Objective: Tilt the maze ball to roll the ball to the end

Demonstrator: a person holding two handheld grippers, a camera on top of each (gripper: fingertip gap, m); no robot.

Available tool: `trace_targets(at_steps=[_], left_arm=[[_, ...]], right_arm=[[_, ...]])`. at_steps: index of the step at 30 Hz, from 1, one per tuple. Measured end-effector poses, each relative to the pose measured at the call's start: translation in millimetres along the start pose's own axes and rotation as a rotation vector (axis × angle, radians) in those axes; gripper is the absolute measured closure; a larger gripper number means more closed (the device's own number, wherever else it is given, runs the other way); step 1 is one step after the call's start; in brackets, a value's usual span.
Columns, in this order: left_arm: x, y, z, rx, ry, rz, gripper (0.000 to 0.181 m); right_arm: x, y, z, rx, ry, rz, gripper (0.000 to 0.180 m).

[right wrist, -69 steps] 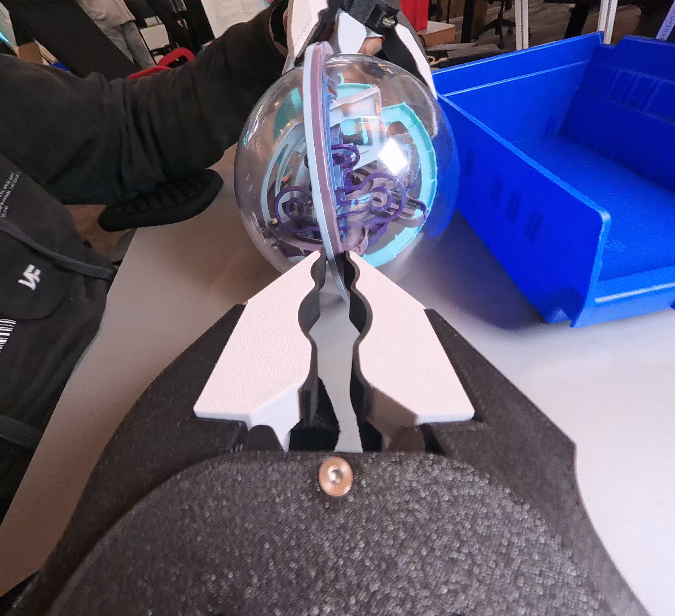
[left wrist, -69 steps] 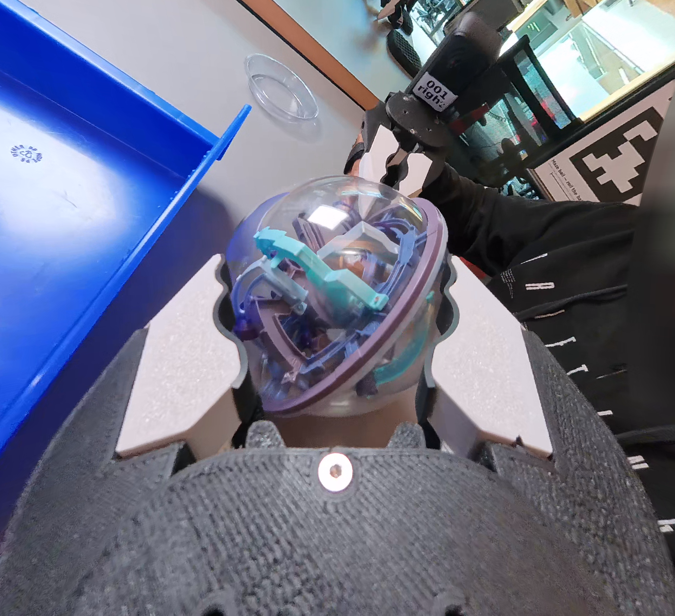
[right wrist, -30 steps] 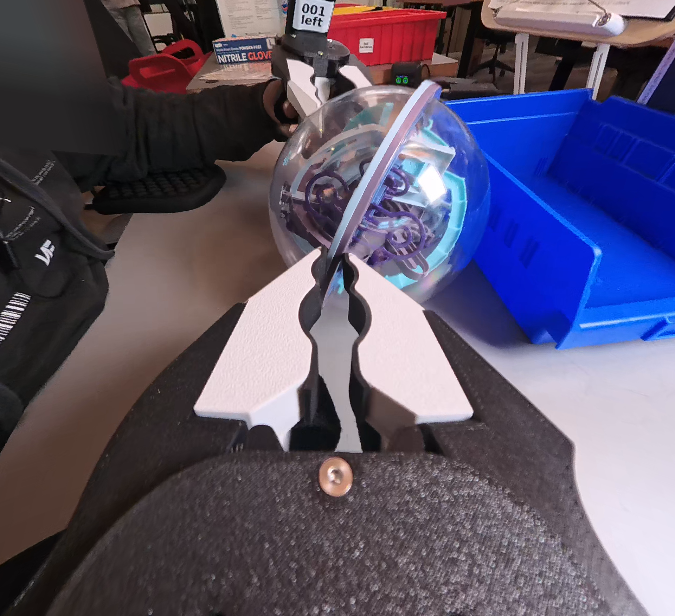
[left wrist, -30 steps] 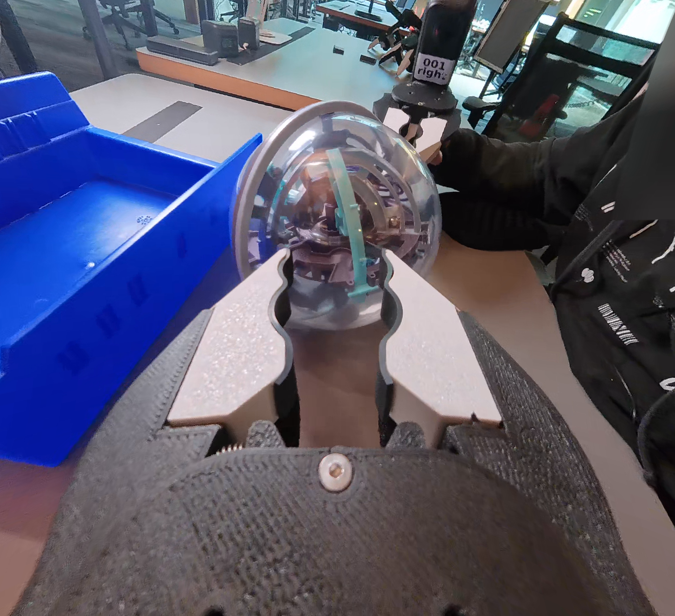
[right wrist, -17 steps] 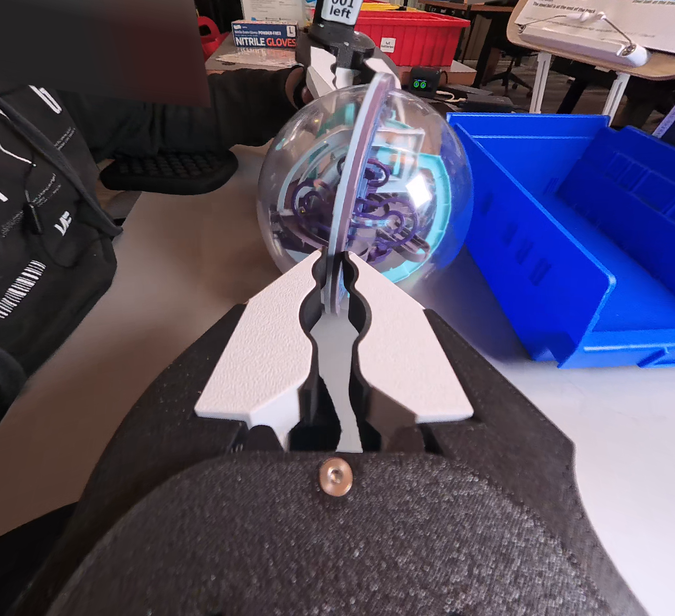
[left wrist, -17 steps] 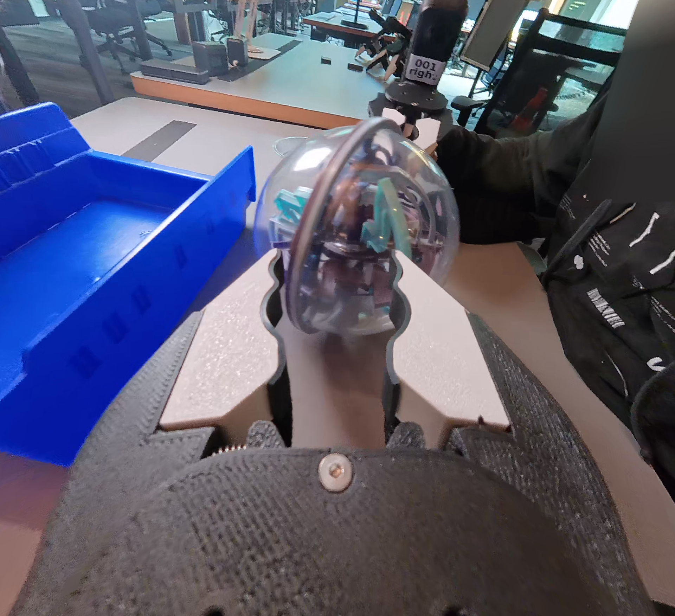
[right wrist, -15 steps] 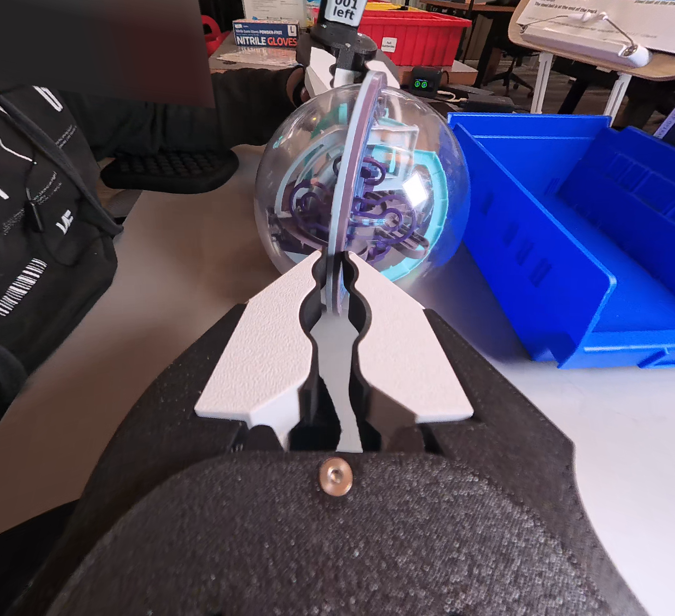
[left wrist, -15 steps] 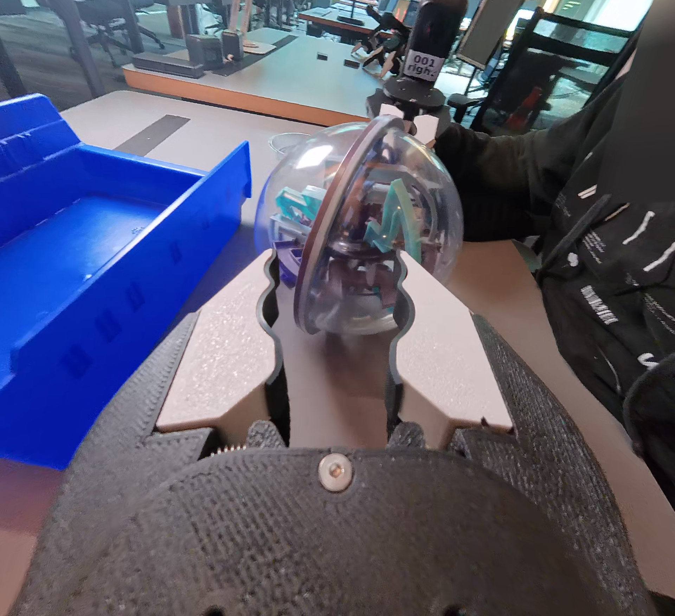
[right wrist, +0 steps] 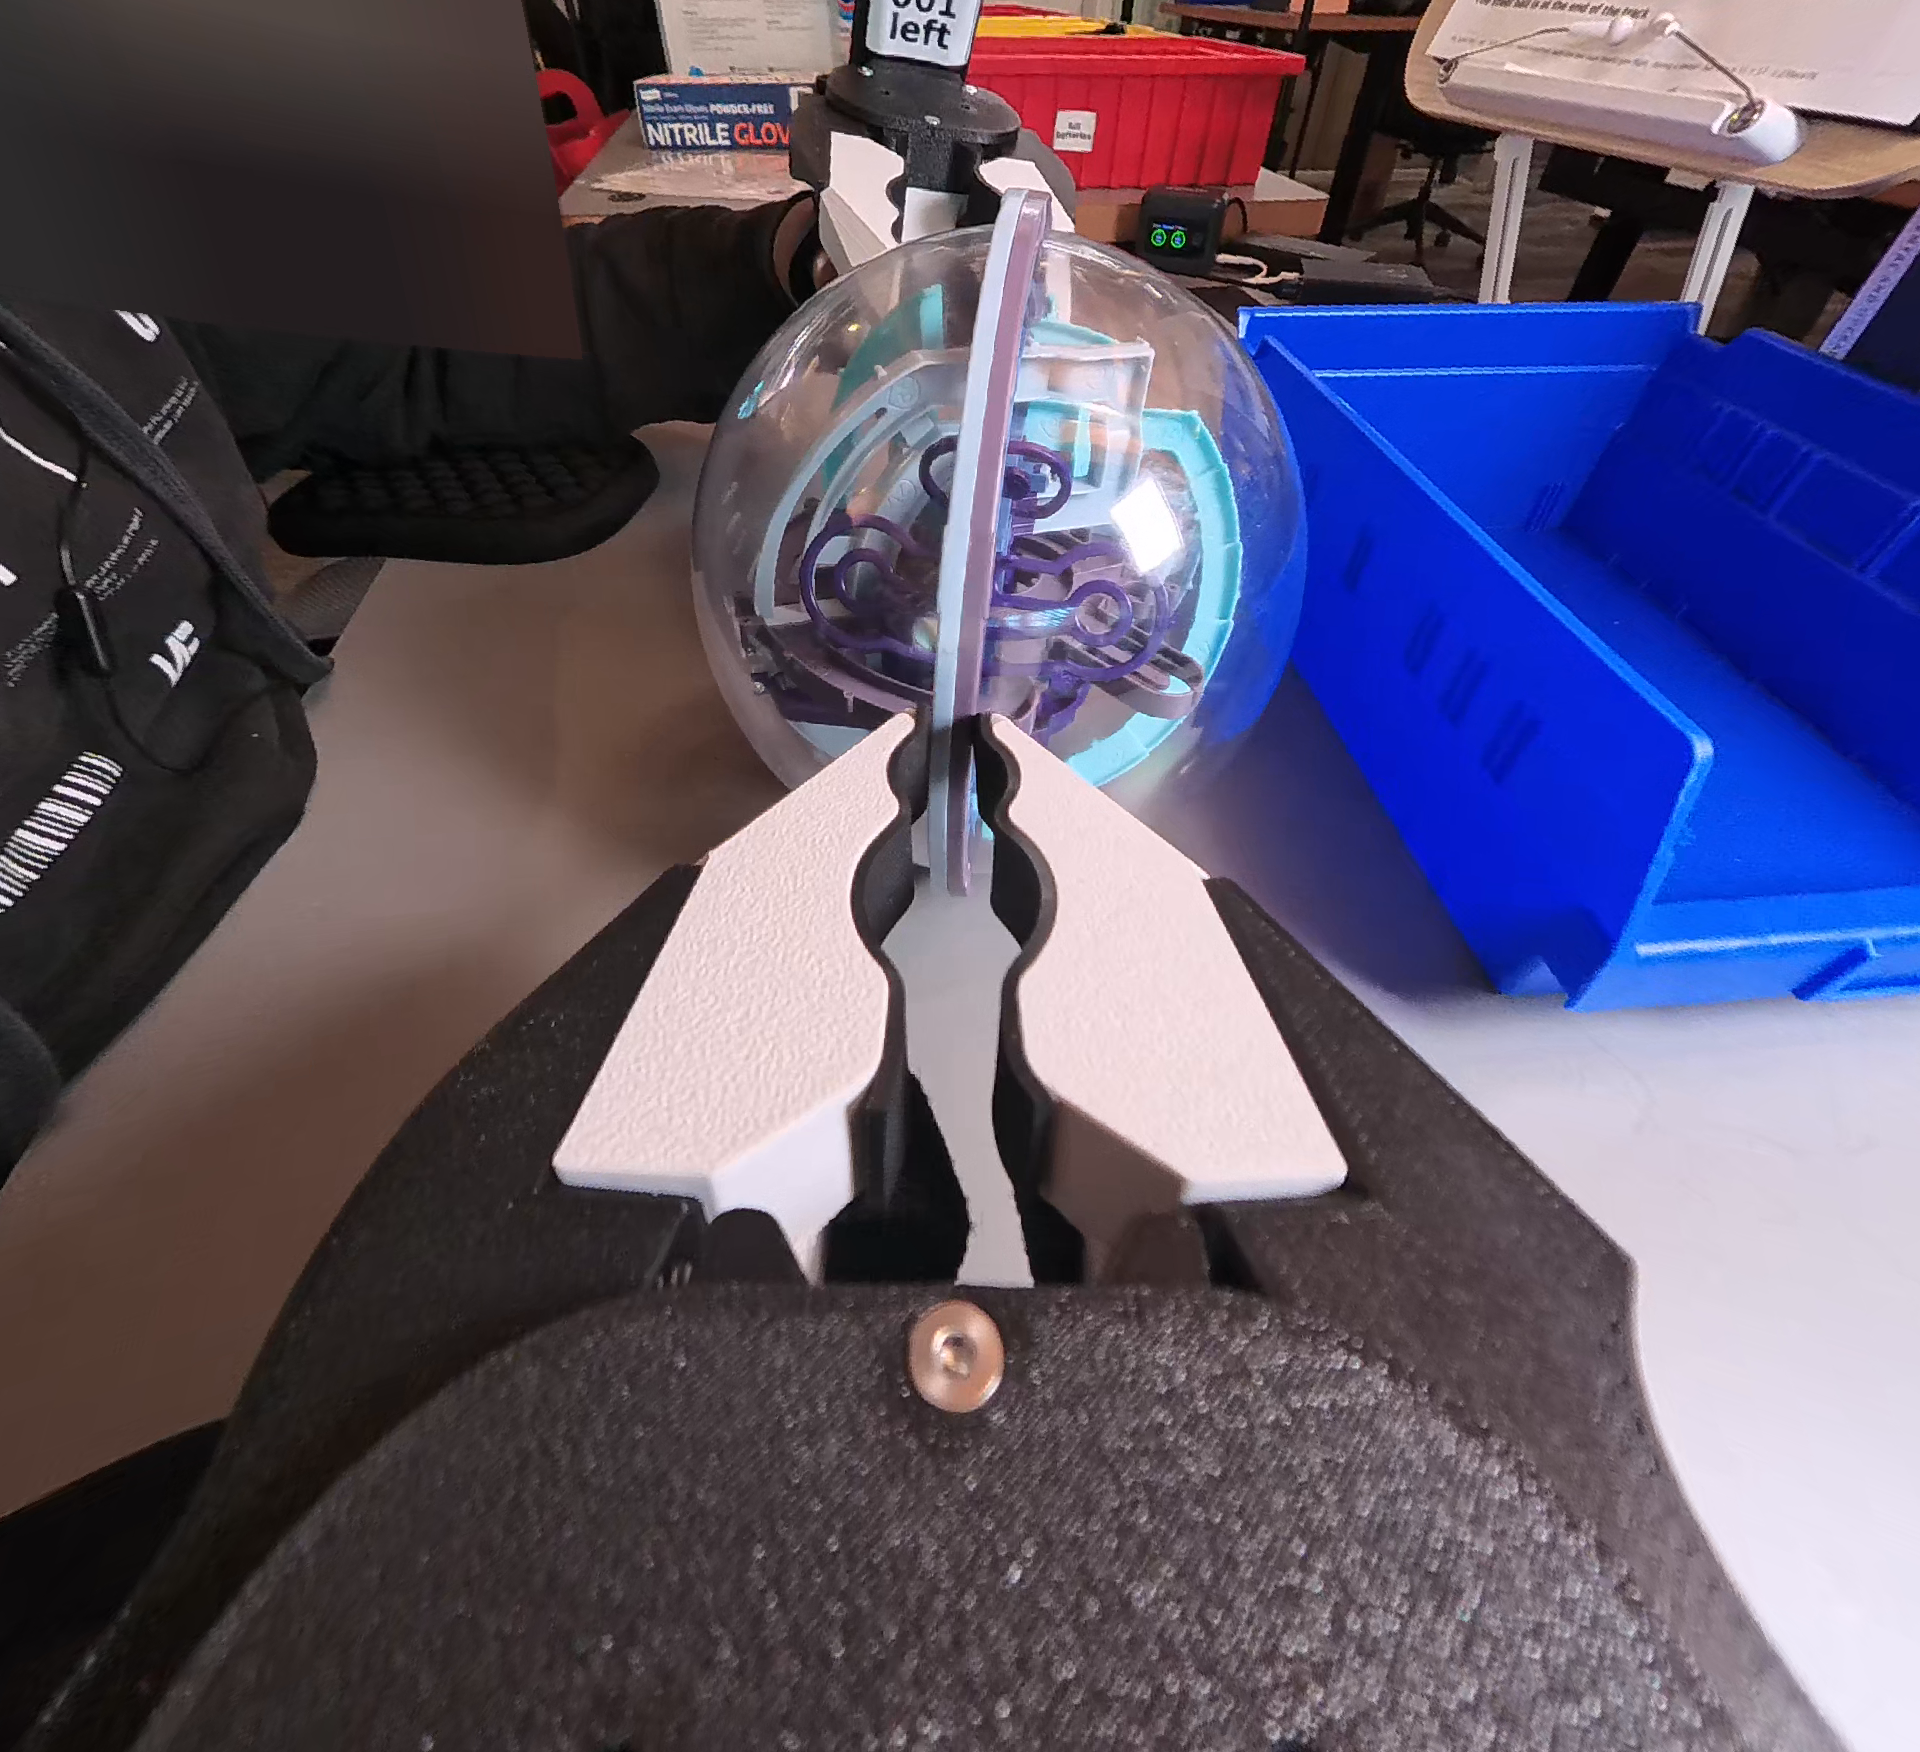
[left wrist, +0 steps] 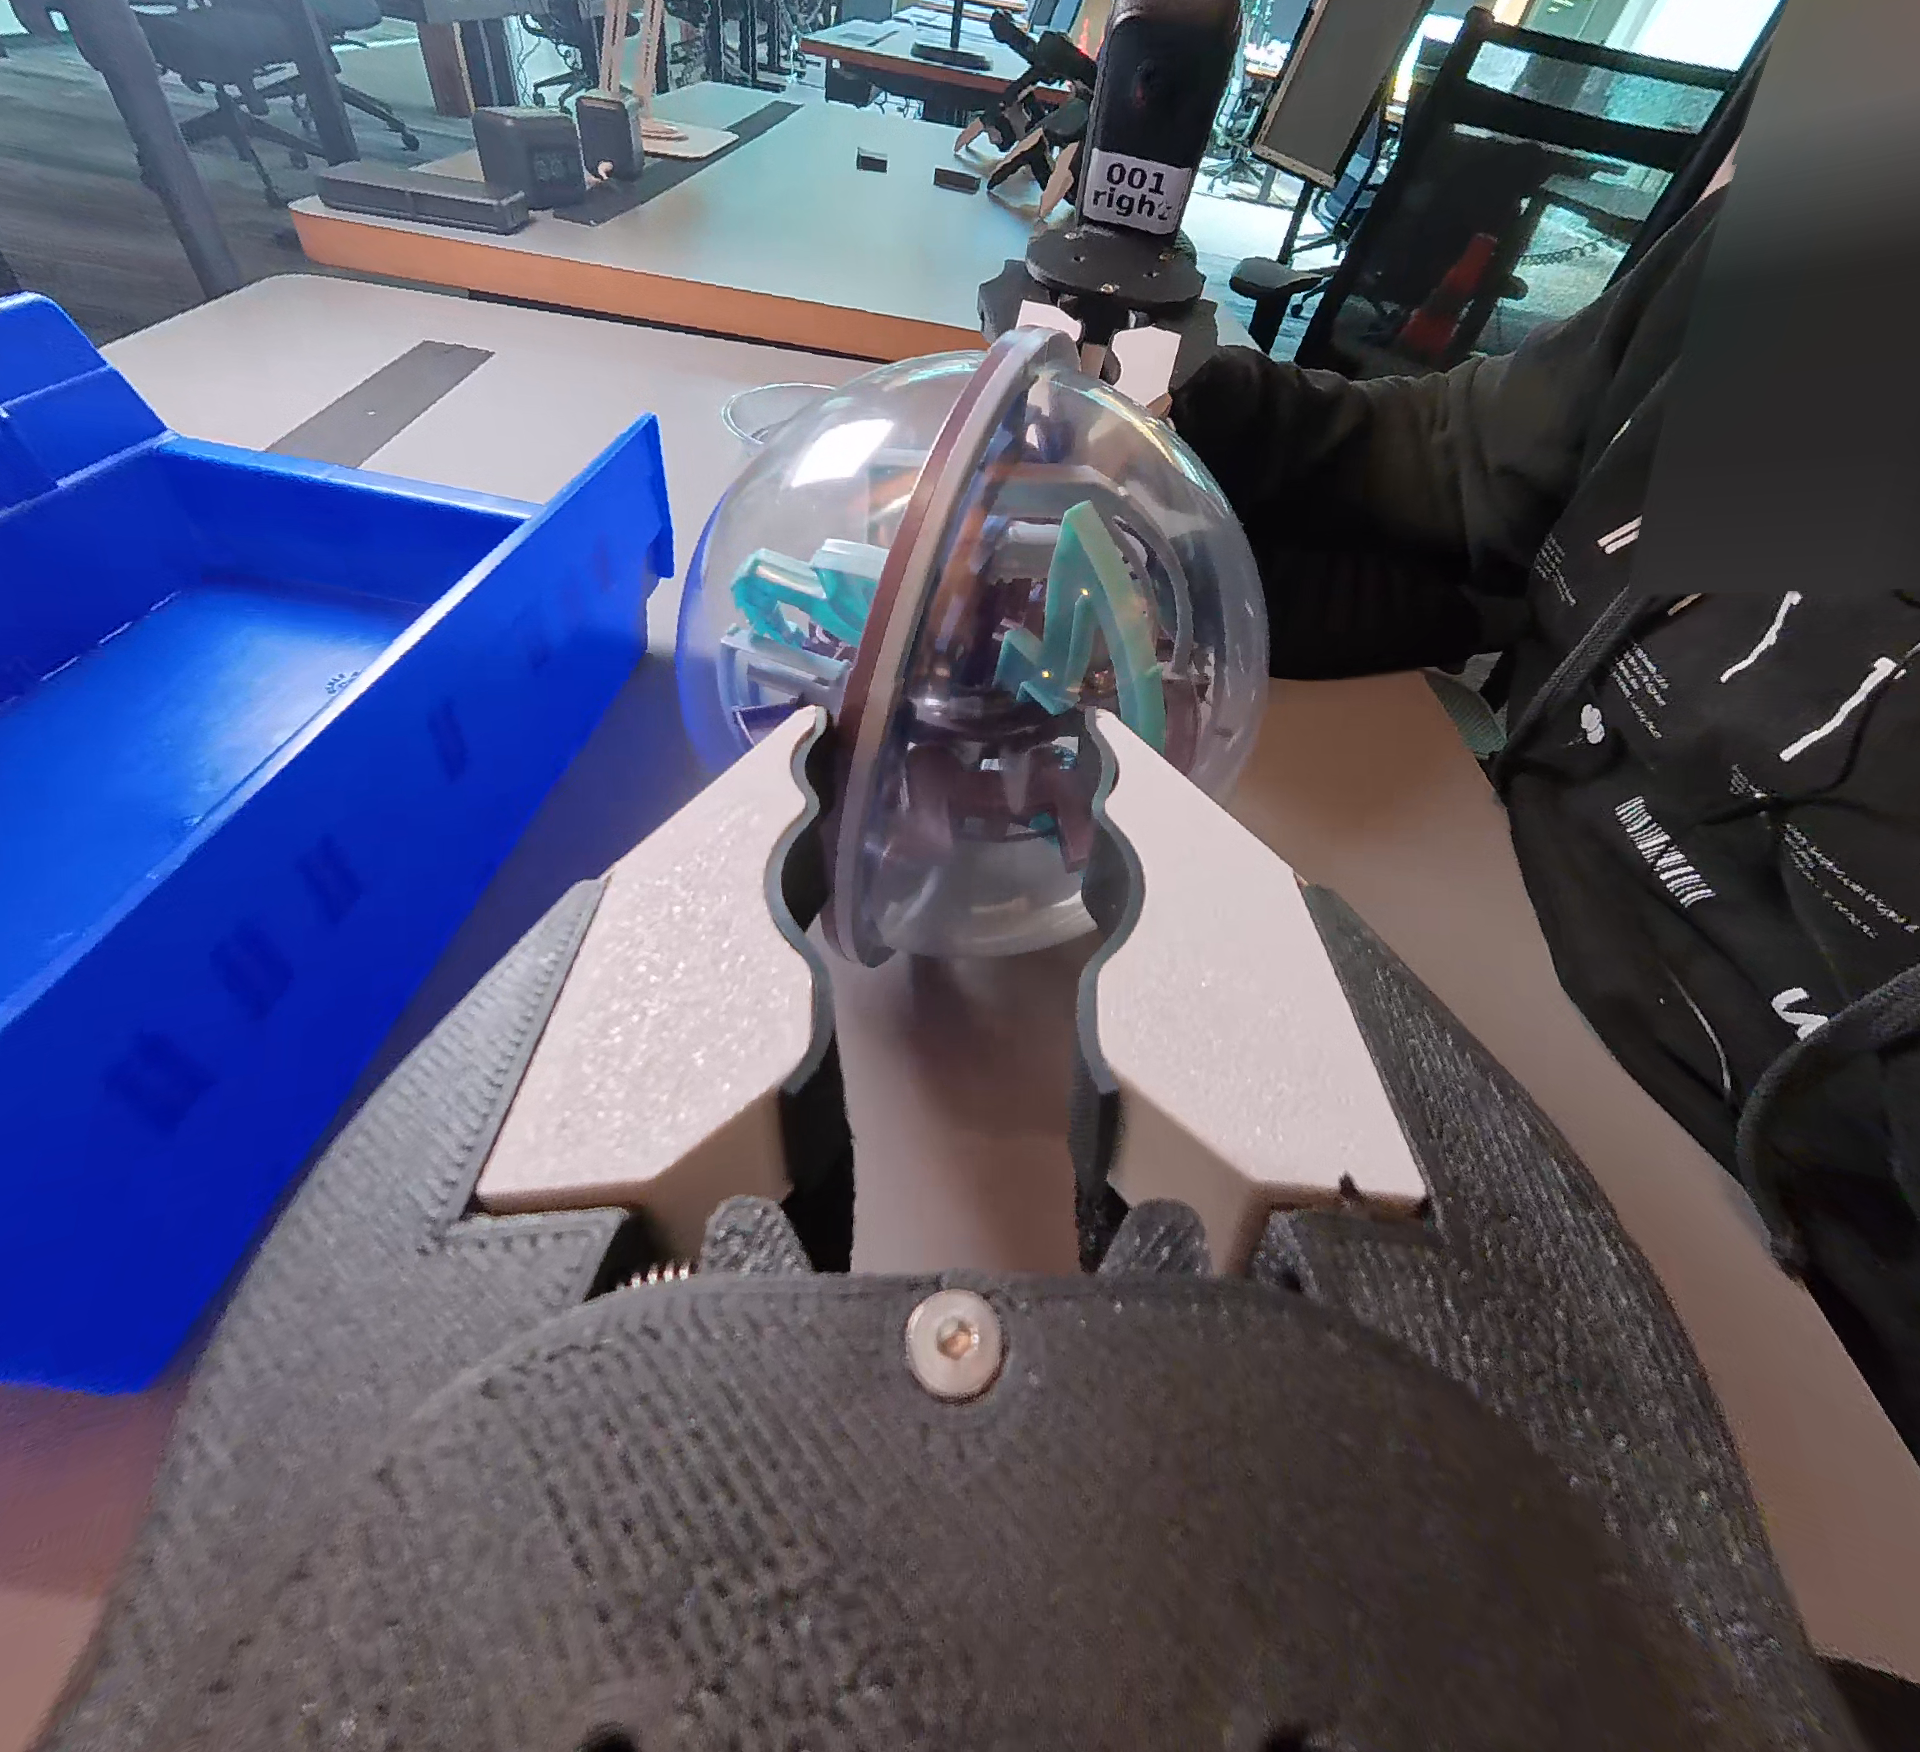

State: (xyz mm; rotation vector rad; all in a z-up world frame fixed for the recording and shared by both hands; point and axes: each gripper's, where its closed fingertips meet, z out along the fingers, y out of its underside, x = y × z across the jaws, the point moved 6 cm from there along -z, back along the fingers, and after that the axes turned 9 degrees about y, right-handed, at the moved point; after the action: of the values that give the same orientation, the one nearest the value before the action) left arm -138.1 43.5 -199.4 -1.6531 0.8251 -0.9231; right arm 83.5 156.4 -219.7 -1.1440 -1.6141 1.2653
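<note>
Left gripper half-closed, right gripper pinched narrow

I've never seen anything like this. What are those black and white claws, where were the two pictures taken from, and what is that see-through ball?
There is no robot here: a person holds a handheld two-finger gripper in each hand, and each has a camera looking along its fingers. So one picture looks out from the left gripper, the other from the right gripper; each also shows the other gripper beyond the ball. Between them they hold a clear maze ball with teal and purple tracks inside. The left one cups the sphere; the right one pinches its purple rim. Beside it, on the pale table, sits a blue bin.
</note>
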Motion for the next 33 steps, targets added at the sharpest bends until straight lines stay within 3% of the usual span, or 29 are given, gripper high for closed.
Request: trace_targets(at_steps=[20, 23, 27, 33], left_arm=[[12.1, -11.4, 7.9, 0.042, 0.009, 0.058, 0.173], [11.6, -12.9, 8.8, 0.046, -0.013, 0.056, 0.169], [16.4, -13.8, 10.9, 0.039, 0.011, 0.064, 0.144], [17.6, -12.6, 9.9, 0.028, 0.013, 0.075, 0.141]], right_arm=[[11.3, 7.2, -2.7, 0.002, 0.026, 0.058, 0.173], [13.3, 8.1, -2.2, 0.003, 0.025, 0.081, 0.173], [14.9, 9.0, -1.8, 0.003, 0.026, 0.097, 0.173], [14.4, 8.0, -1.0, 0.006, 0.026, 0.1, 0.173]])
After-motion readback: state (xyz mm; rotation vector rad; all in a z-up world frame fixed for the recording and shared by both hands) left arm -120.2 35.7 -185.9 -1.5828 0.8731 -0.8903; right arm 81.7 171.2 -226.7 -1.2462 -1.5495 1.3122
